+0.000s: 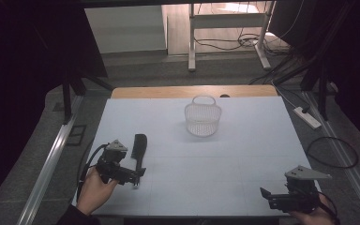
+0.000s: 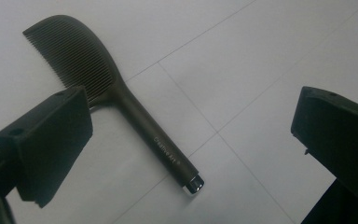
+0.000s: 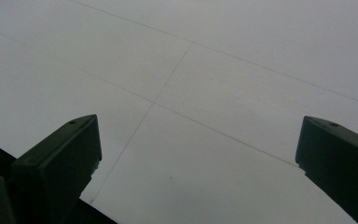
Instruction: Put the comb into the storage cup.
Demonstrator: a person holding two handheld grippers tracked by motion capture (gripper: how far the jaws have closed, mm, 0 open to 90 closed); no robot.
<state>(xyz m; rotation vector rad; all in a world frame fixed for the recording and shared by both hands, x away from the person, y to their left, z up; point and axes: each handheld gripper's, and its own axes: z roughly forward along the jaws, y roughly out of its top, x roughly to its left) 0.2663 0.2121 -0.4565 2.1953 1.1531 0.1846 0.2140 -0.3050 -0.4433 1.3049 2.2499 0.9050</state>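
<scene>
The person's left hand (image 1: 95, 186) comes in from the near left edge of the table (image 1: 243, 154), holding the left gripper (image 1: 138, 177) low and pointed to the right, its tip just over the handle end of a dark comb (image 1: 139, 149). Its jaws stand spread wide, gripping nothing. The comb lies flat on the pale, grid-lined tabletop, left of centre, teeth end away from the person and handle toward them. The right hand (image 1: 315, 214) rests at the near right corner with the right gripper (image 1: 264, 197) aimed leftward, jaws likewise parted and empty. A white mesh basket (image 1: 203, 118) with a loop handle stands upright near the far middle of the table, well apart from both grippers.

From the left gripper view the comb (image 2: 116, 93) lies between the two matte black jaws, showing fine curved teeth, a smooth tapering handle with small printed lettering and a shiny metal end cap, detail the high view blurs. The right gripper view looks past blocky black jaws onto bare table (image 3: 205, 84) crossed by thin lines
</scene>
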